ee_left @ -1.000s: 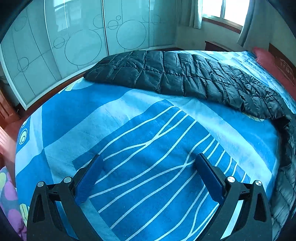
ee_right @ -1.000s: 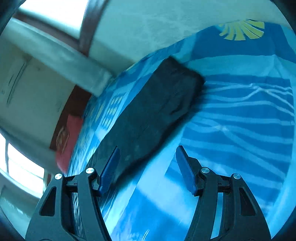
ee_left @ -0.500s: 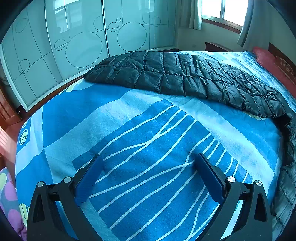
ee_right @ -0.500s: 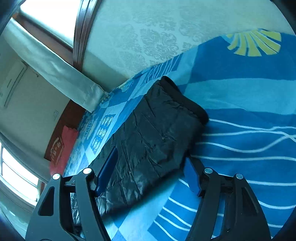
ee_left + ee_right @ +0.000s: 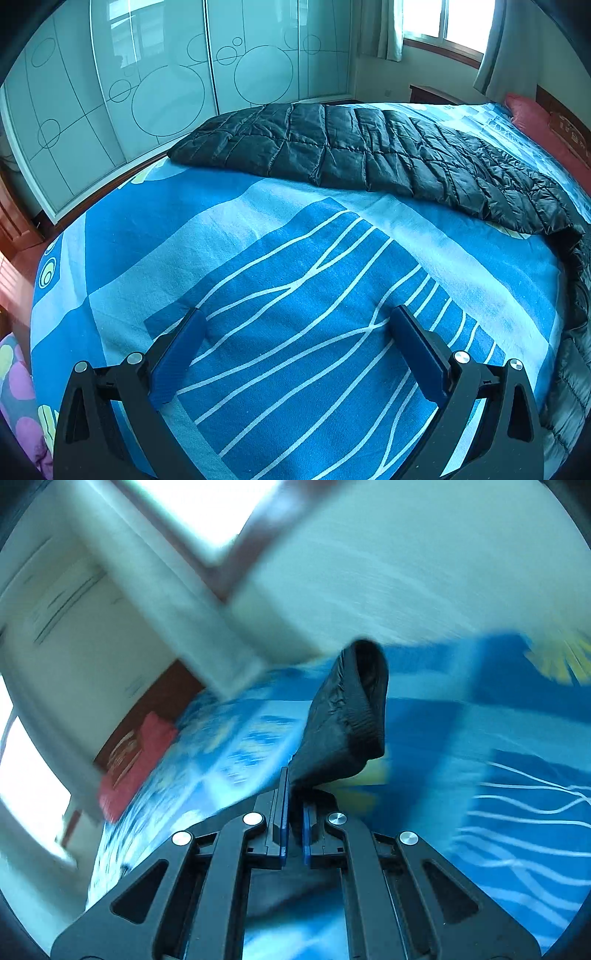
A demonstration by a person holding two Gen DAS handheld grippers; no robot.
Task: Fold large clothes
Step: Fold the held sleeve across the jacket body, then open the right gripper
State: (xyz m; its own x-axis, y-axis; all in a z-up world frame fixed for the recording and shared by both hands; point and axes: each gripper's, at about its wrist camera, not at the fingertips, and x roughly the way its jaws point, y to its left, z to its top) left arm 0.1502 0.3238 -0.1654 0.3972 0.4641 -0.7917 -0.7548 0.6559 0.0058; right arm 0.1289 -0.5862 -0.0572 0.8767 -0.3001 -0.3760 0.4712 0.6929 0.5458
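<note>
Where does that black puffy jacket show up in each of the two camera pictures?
Left wrist view: the black puffy jacket lies across the far half of the bed, beyond the open left claw.
Right wrist view: its sleeve cuff sticks up at centre, pinched in the right claw.
Shared landmark: the red pillow.

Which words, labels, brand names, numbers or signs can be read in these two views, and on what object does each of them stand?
No text can be read in either view.
Red pillow: a pale gold motif, too blurred to tell whether it holds letters.
Blue bedsheet: only white lines and shapes, no words.
Wardrobe doors: only circles and lines.
Black down jacket: no label shows.
</note>
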